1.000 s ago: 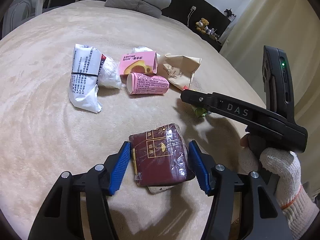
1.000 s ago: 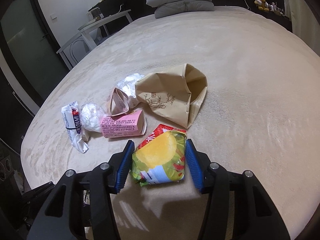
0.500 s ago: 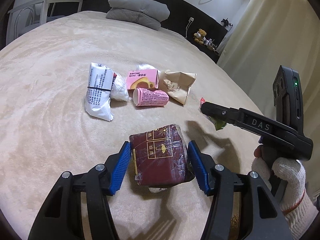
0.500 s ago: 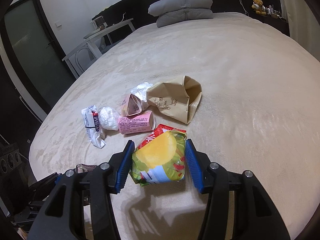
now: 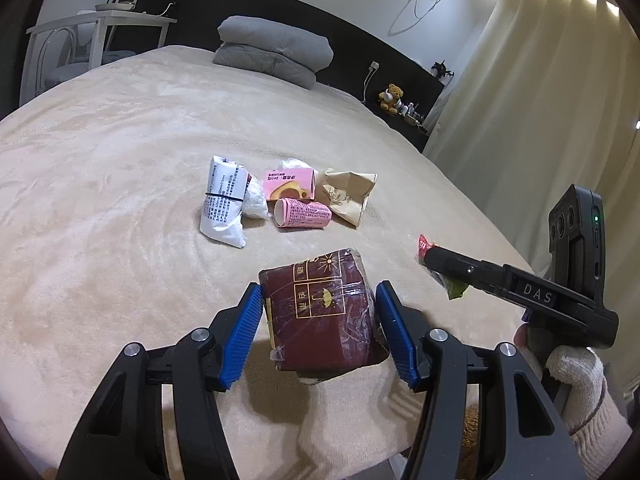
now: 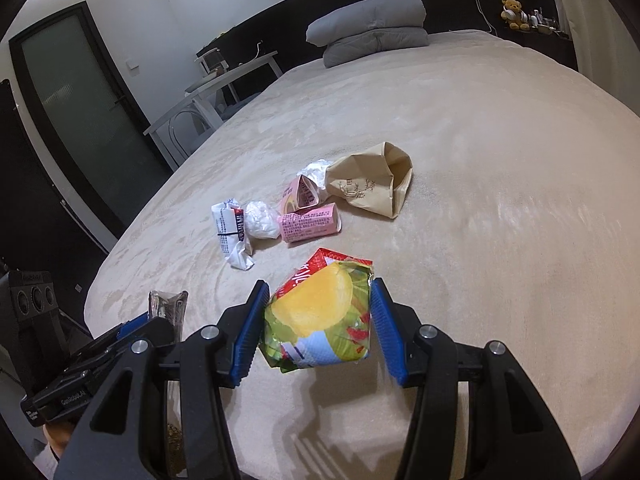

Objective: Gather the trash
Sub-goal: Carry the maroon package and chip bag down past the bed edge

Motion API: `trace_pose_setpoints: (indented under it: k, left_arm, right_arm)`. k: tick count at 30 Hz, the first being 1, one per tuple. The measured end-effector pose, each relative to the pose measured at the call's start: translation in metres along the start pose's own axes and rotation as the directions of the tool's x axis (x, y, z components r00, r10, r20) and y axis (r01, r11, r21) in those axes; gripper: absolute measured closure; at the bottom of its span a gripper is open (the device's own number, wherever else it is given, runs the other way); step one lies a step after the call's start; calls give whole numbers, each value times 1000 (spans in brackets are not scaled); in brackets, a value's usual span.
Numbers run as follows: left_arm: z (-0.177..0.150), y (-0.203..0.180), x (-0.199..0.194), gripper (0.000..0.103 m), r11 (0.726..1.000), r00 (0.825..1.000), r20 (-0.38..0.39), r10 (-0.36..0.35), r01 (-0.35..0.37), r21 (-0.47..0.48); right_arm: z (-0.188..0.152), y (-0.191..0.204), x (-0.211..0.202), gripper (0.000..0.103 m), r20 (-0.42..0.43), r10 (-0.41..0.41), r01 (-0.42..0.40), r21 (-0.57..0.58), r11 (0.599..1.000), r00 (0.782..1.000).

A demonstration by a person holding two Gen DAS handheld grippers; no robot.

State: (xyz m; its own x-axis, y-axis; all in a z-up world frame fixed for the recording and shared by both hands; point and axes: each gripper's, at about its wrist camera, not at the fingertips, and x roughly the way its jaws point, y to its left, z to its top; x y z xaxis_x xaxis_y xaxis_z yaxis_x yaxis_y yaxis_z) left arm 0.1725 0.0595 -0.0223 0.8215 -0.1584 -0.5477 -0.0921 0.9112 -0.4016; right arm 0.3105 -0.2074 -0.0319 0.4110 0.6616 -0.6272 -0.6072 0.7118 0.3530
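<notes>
My left gripper (image 5: 318, 330) is shut on a dark red cigarette pack (image 5: 320, 316) in crinkled plastic, held above the near edge of the bed. My right gripper (image 6: 318, 330) is shut on a yellow-green chip bag (image 6: 320, 320), also lifted over the near edge. The right gripper also shows in the left wrist view (image 5: 436, 266) with the chip bag's tip (image 5: 454, 288). On the bed lie a white wrapper (image 5: 224, 204), crumpled tissue (image 5: 254, 204), a pink carton (image 5: 290, 184), a pink tube (image 5: 302, 213) and a brown paper bag (image 5: 348, 196).
The beige bed cover (image 5: 100, 220) fills both views. A grey folded pillow (image 5: 276, 50) lies at the far end. A white table and chair (image 6: 208, 100) stand off the bed's left side, curtains (image 5: 540, 100) on the right.
Both grippers have drawn back and up from the trash pile, each keeping its item. The pile looks smaller and farther now.
</notes>
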Motion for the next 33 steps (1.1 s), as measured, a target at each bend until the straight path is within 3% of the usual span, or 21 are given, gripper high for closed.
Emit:
trace_pose_setpoints:
  k: [13, 25, 33]
  left_arm:
    - [-36, 1, -44, 46, 999, 999, 41, -17, 18, -40]
    - [-79, -13, -77, 46, 996, 998, 35, -51, 53, -77]
    - [-104, -28, -89, 46, 994, 997, 9, -81, 81, -72]
  right_arm:
    - [-74, 9, -49, 51, -14, 54, -53, 68, 996, 998]
    - [-113, 19, -84, 51, -13, 100, -98, 84, 992, 995]
    - [-136, 28, -87, 51, -67, 141, -134, 103, 986, 988]
